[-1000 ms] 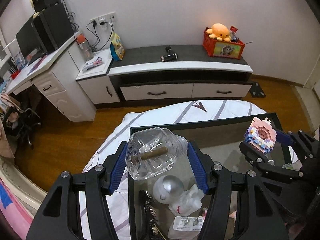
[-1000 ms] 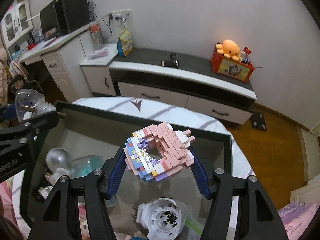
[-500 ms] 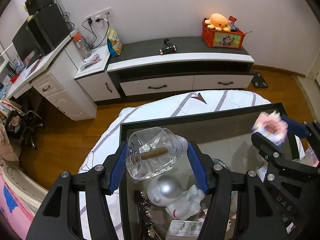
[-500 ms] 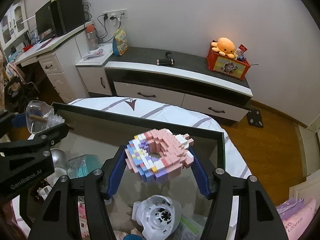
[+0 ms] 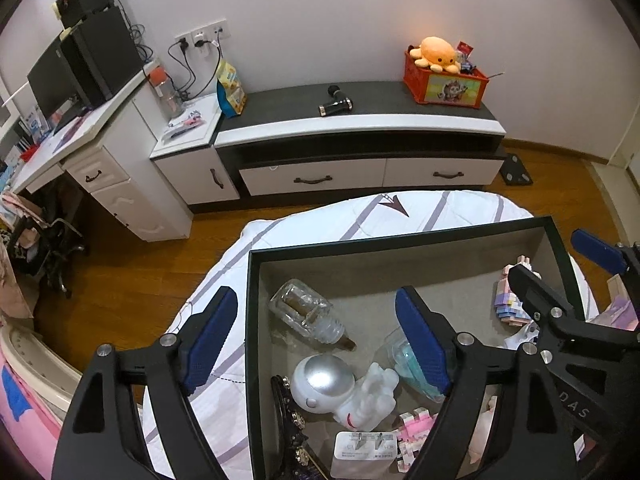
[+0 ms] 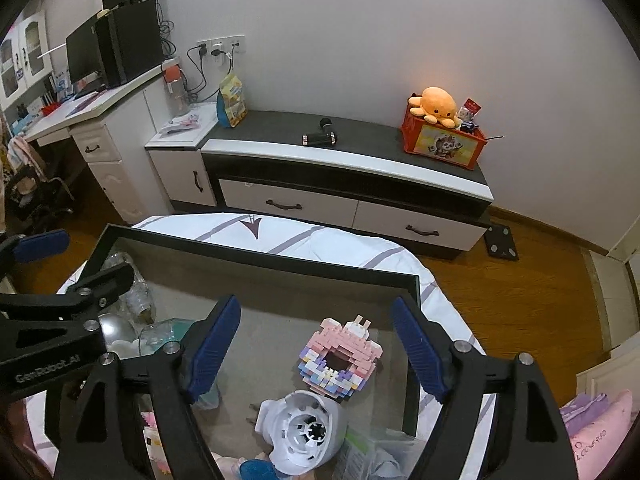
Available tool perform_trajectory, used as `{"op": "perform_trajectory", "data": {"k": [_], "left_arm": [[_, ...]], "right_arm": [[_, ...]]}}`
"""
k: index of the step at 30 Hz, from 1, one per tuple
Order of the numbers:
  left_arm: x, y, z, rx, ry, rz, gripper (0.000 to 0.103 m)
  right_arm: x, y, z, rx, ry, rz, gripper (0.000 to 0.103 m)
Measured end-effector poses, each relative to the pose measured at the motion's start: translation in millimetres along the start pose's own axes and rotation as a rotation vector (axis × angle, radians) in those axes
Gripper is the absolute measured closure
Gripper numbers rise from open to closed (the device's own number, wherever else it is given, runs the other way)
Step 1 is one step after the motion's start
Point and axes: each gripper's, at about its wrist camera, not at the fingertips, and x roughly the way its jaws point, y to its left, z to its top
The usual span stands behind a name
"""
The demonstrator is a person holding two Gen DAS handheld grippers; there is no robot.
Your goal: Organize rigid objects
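A black open box [image 5: 360, 240] [image 6: 256, 258] rests on a white striped bed cover. A clear glass bottle [image 5: 306, 312] lies on its floor at the far left. A pink pastel brick model [image 6: 340, 358] lies at the far right; it also shows in the left wrist view [image 5: 508, 304]. My left gripper [image 5: 320, 340] is open and empty above the bottle. My right gripper [image 6: 316, 350] is open and empty above the brick model. Each gripper also shows at the edge of the other's view.
The box also holds a white astronaut figure [image 5: 344, 388], a teal plastic item [image 5: 408, 360], a round white plastic part [image 6: 308, 430] and small packets. Beyond the bed stand a low TV cabinet [image 5: 360, 148], a red crate with an orange plush [image 5: 440, 76] and a white desk [image 5: 92, 152].
Both grippers have opened. The bottle has dropped from the left gripper into the box, and the brick model from the right gripper into the box. Both grippers have risen.
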Motion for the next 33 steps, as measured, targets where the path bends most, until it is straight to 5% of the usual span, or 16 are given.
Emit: {"op": "perform_trajectory", "data": {"k": [21,33], "left_arm": [[-34.1,-3.0,-7.3,0.009,-0.051,-0.006,0.02],[-115.3,-3.5,-87.3,0.005,-0.185,-0.063,0.014]], "right_arm": [[-23.8,-7.4,-7.2,0.046,-0.045,0.023,0.023],[-121.7,-10.0,-91.3,0.108,-0.221,0.052,0.023]]}}
